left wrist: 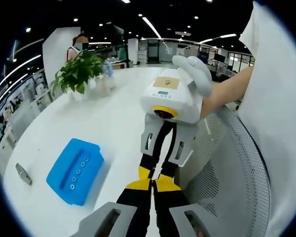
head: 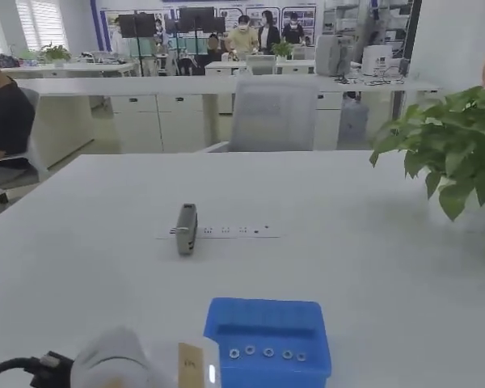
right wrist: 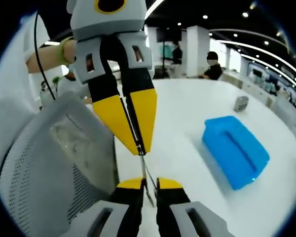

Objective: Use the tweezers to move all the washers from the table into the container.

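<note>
The thin metal tweezers (right wrist: 147,177) run between the two grippers, which face each other tip to tip over the table's near edge. My left gripper (right wrist: 139,148) comes down from above in the right gripper view, its yellow fingers closed on the tweezers' upper end. My right gripper (right wrist: 149,186) holds the lower end between its jaws. In the left gripper view, my left gripper (left wrist: 152,185) meets my right gripper (left wrist: 153,170). The blue container (head: 267,319) holds several washers (head: 267,352). A row of tiny specks (head: 234,231) lies mid-table.
A small grey block (head: 186,229) stands left of the specks. A potted plant (head: 457,141) overhangs the table's right side. A grey chair (head: 273,113) stands behind the table. A mesh chair back (left wrist: 227,163) is close beside the grippers. A gripper's white body (head: 121,364) sits bottom left.
</note>
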`<state>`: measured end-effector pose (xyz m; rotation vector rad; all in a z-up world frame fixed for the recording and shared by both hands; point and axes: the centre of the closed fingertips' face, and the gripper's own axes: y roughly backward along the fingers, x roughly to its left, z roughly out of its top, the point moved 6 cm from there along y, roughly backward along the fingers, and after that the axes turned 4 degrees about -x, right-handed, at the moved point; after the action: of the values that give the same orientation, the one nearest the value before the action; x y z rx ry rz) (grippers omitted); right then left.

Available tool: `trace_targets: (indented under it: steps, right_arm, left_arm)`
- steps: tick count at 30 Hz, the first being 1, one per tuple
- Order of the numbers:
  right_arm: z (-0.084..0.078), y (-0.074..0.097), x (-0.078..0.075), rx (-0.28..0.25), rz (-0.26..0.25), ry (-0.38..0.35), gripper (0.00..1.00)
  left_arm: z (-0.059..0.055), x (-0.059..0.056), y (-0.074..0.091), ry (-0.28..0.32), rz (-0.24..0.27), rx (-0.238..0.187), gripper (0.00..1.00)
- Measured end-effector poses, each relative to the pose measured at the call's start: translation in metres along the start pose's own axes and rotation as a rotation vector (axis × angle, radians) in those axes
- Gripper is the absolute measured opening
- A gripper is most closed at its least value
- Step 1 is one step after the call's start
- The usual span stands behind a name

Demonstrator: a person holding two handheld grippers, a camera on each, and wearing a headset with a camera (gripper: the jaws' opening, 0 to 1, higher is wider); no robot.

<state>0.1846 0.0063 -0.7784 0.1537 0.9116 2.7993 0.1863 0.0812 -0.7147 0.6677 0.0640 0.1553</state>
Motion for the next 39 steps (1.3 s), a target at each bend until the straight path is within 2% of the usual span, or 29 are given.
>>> trace_targets:
  steps: [5, 9, 14, 17, 19, 24, 26, 27, 30, 31, 34, 38, 39]
  right_arm:
    - [0.005, -0.011, 0.002, 0.065, 0.006, 0.14, 0.04]
    - [0.006, -0.019, 0.001, 0.075, 0.018, 0.135, 0.03]
    - [0.003, -0.025, 0.0, 0.097, 0.033, 0.157, 0.03]
    - [-0.002, -0.028, -0.004, 0.138, 0.041, 0.177, 0.04]
    - [-0.008, -0.03, -0.007, 0.164, 0.044, 0.184, 0.04]
    - [-0.022, -0.028, -0.019, 0.208, 0.04, 0.166, 0.06]
    - [-0.025, -0.026, -0.021, 0.198, 0.036, 0.116, 0.07]
    - [-0.026, -0.025, -0.022, 0.177, 0.039, 0.081, 0.07]
    - [-0.028, -0.021, -0.023, 0.141, 0.045, -0.009, 0.12]
    - [-0.027, -0.018, -0.026, 0.104, 0.02, -0.014, 0.16]
    - [-0.026, -0.002, -0.027, 0.048, -0.025, -0.038, 0.27]
    - [-0.029, 0.026, -0.03, -0.025, -0.112, -0.136, 0.42]
    - [-0.031, 0.033, -0.03, -0.026, -0.127, -0.15, 0.43]
  left_arm:
    - [-0.016, 0.002, 0.009, 0.007, 0.002, 0.014, 0.0]
    - [-0.029, 0.005, 0.014, 0.026, 0.027, 0.015, 0.0]
    - [-0.045, 0.006, 0.013, 0.038, 0.05, 0.025, 0.0]
    - [-0.056, 0.009, 0.007, 0.056, 0.054, 0.037, 0.0]
    - [-0.066, 0.01, -0.003, 0.061, 0.045, 0.062, 0.0]
    - [-0.074, 0.016, -0.022, 0.051, 0.031, 0.106, 0.0]
    - [-0.075, 0.018, -0.028, 0.039, 0.02, 0.133, 0.0]
    - [-0.075, 0.018, -0.03, 0.025, 0.015, 0.144, 0.0]
    - [-0.081, 0.018, -0.036, -0.026, -0.011, 0.211, 0.0]
    - [-0.082, 0.018, -0.037, -0.029, -0.012, 0.213, 0.0]
    - [-0.086, 0.021, -0.038, -0.014, -0.023, 0.222, 0.0]
    - [-0.089, 0.028, -0.039, 0.006, -0.026, 0.246, 0.0]
    - [-0.089, 0.03, -0.039, 0.013, -0.025, 0.253, 0.0]
